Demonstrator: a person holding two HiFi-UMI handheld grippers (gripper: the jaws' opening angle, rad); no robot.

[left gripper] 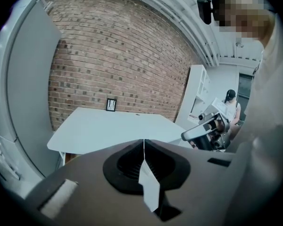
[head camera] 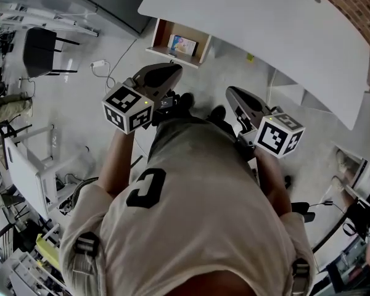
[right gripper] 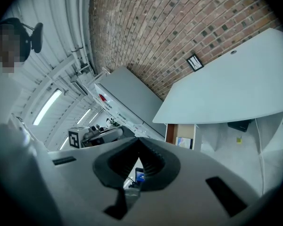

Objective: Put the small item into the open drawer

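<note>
Your desk (head camera: 265, 23) is white, its drawer (head camera: 163, 34) wood-brown, the wall (left gripper: 122, 55) red-brown brick, your shirt (head camera: 197, 190) beige with black print.

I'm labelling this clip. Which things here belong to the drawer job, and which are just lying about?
Job:
open drawer
left gripper, jaws shut
right gripper, jaws shut

Lying about:
black chair
floor cable

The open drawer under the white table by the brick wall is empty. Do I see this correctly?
No. The open drawer under the white table by the brick wall is not empty: a small colourful item lies inside, as the head view shows.
</note>
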